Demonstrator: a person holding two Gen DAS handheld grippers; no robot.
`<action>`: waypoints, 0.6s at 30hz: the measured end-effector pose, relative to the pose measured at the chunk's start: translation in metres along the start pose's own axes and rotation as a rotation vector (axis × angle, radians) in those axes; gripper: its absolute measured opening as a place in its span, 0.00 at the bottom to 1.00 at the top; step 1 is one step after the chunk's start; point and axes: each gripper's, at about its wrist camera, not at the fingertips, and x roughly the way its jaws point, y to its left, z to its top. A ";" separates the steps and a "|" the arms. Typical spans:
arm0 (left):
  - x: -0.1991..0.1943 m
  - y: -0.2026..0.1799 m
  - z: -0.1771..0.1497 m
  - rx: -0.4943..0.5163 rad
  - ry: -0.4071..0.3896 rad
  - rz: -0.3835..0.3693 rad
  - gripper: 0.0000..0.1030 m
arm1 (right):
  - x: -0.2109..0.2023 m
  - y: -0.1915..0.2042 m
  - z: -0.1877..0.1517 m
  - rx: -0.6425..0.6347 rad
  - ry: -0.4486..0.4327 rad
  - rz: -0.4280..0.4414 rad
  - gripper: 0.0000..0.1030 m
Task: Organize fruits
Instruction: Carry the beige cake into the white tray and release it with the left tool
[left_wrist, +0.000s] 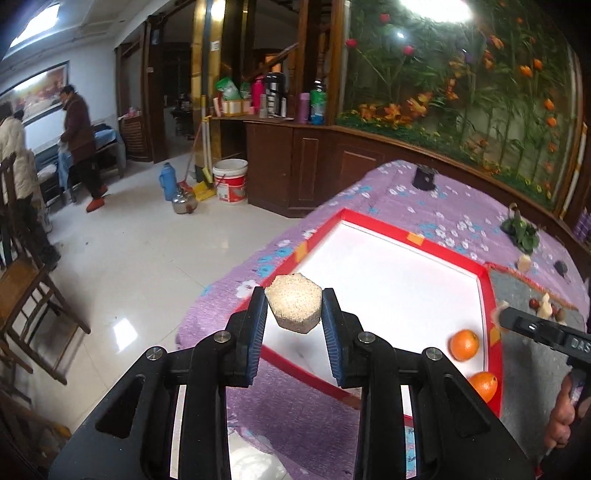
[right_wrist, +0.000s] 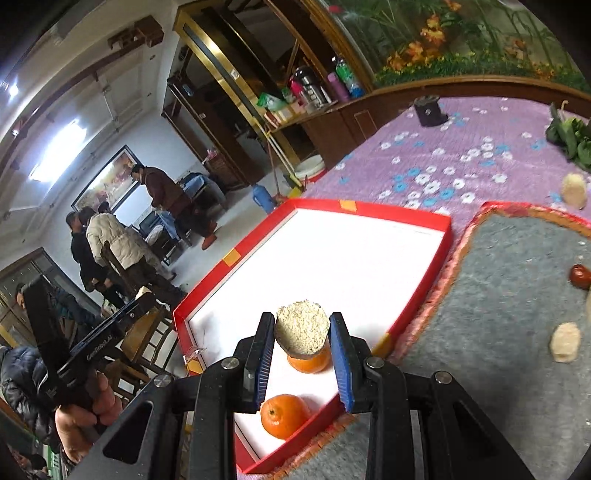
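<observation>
My left gripper (left_wrist: 293, 298) is shut on a beige, grainy hexagonal piece (left_wrist: 293, 312), held in the air over the near left corner of a red tray (left_wrist: 410, 233) with a white floor. My right gripper (right_wrist: 302, 317) is shut on a similar beige grainy piece (right_wrist: 302, 330) above the tray's (right_wrist: 388, 212) near end. Two oranges lie in the tray: one (right_wrist: 309, 363) partly hidden under the held piece, the other (right_wrist: 284, 415) by the near rim. The left wrist view shows them at the tray's right side (left_wrist: 464, 344) (left_wrist: 484, 386).
A grey mat (right_wrist: 498, 314) to the right of the tray carries a red date (right_wrist: 580, 275) and beige pieces (right_wrist: 564, 346). Leafy greens (right_wrist: 569, 138) and a dark small object (right_wrist: 430, 107) sit on the purple flowered cloth. The table edge drops off to the left, with wooden chairs and people standing beyond.
</observation>
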 end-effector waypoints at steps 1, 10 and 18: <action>0.002 -0.007 -0.001 0.016 0.004 -0.009 0.28 | 0.003 0.000 0.001 -0.005 0.005 -0.003 0.28; 0.034 -0.068 -0.008 0.159 0.077 -0.046 0.28 | 0.043 -0.004 0.016 -0.021 0.046 0.000 0.28; 0.051 -0.088 -0.017 0.206 0.157 -0.029 0.28 | 0.052 -0.017 0.015 -0.027 0.062 -0.012 0.30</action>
